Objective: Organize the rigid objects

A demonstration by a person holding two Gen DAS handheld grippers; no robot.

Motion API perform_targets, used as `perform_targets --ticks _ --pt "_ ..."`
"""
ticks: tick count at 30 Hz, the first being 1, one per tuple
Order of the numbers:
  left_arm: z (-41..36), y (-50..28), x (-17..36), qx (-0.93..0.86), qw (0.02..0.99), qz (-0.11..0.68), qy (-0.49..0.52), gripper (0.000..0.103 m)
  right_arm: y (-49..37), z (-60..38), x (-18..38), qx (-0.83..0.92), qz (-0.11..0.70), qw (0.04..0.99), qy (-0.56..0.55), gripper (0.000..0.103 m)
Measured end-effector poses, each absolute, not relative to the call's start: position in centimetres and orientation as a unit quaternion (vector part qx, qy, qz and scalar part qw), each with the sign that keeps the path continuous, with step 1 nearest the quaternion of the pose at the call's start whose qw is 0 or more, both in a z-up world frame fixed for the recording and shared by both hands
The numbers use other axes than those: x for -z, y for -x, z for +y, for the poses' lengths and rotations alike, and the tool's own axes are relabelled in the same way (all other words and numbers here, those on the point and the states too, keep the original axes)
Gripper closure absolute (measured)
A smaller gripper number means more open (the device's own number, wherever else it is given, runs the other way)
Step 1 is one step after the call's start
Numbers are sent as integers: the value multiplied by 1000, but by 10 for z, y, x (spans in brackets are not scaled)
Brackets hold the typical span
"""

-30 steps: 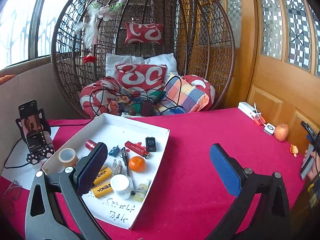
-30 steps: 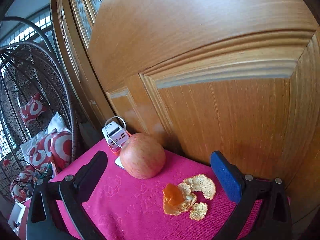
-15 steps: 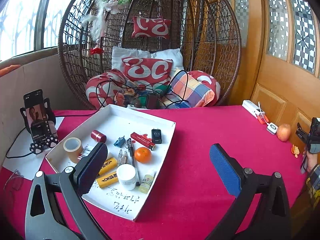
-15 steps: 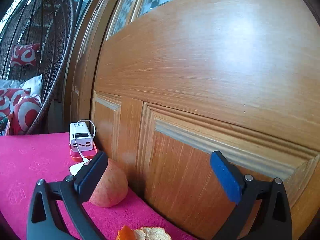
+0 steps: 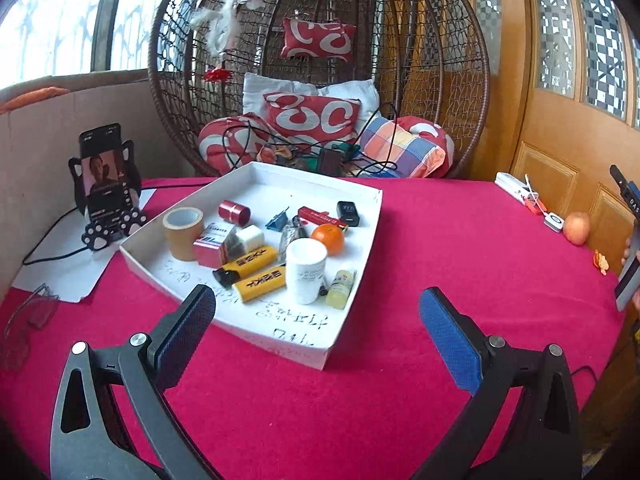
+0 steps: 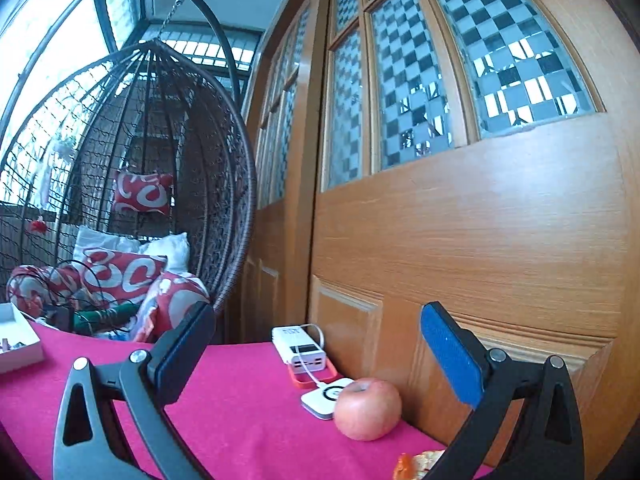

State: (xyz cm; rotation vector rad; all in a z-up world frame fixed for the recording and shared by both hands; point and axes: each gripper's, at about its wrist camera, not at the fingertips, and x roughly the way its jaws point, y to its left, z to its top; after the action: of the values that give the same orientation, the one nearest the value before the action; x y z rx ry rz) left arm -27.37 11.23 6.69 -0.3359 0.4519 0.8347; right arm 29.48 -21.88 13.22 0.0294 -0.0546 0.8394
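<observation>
A white tray (image 5: 352,272) on the red tablecloth holds several small items: a tape roll (image 5: 182,232), a white cup (image 5: 306,270), an orange (image 5: 328,239), two yellow tubes (image 5: 260,280), a red cylinder (image 5: 234,212), a black adapter (image 5: 347,212). My left gripper (image 5: 316,332) hovers open in front of the tray's near edge, empty. My right gripper (image 6: 318,350) is open and empty above the table's right side, with an apple (image 6: 367,408) low between its fingers against the wooden door. The tray's corner (image 6: 20,350) shows far left.
A phone on a stand (image 5: 105,184) sits left of the tray. A power bank (image 6: 300,350), a white charging pad (image 6: 328,396) and orange peel (image 6: 420,466) lie near the apple. A wicker hanging chair (image 5: 320,80) with cushions stands behind the table. Glasses (image 5: 28,320) lie at left.
The left gripper's view dropped lower and closer to the tray. The right gripper tilted up and swung left, so the apple shifted from beside the left finger toward the middle; both stayed open.
</observation>
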Motion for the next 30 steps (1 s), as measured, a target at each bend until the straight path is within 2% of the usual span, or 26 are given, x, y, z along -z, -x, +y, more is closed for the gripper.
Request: perform_targets --ticks 3,8,16,21,23,25,30 --pt "118 319 -45 -445 848 219 186 0 -258 -199 -129 -468 5 882 -51 0" --pt "132 383 -21 -529 793 225 201 0 -216 -152 -110 -546 112 823 -111 0" --pt "149 456 12 -618 723 232 201 2 -154 -80 -76 -575 176 798 -36 0" --pt "164 495 24 -695 645 265 176 2 -144 -69 -42 -574 315 755 -21 0" --pt "166 525 31 -698 647 232 201 0 -135 -72 -35 -578 345 739 -31 0" --pt "170 549 30 -710 629 213 235 1 -121 -75 -36 -594 338 730 -30 0" --pt "153 580 1 -727 634 147 220 1 -99 -81 -61 -639 272 718 -46 0"
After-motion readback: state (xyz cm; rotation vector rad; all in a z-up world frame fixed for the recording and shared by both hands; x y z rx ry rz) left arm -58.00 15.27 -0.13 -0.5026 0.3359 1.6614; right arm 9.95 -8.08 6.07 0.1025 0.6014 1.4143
